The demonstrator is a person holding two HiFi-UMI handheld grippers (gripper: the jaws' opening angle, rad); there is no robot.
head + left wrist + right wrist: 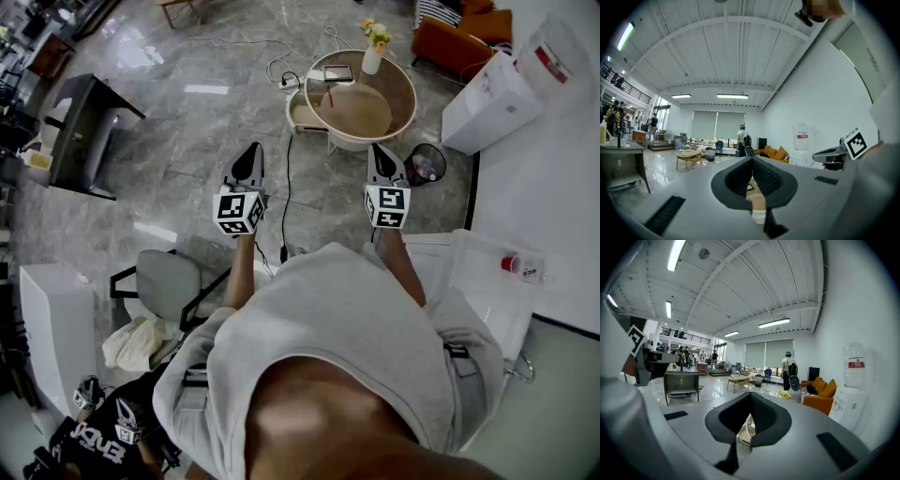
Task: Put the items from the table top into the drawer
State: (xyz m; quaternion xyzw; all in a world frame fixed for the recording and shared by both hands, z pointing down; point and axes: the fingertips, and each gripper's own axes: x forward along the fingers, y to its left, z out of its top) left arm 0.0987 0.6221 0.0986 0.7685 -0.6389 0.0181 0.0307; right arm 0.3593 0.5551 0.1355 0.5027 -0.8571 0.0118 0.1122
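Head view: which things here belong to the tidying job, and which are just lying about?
Job, likely: left tool and right tool, both shut and empty; round table; vase; tablet.

Lying about: bin; sofa; chair; water dispenser; desk.

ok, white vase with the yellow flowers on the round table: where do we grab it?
Probably the white vase body, jaws coming in level from the near side. It stands upright at the round table's far rim, and the yellow flowers block a top-down approach. Right gripper looks nearer.
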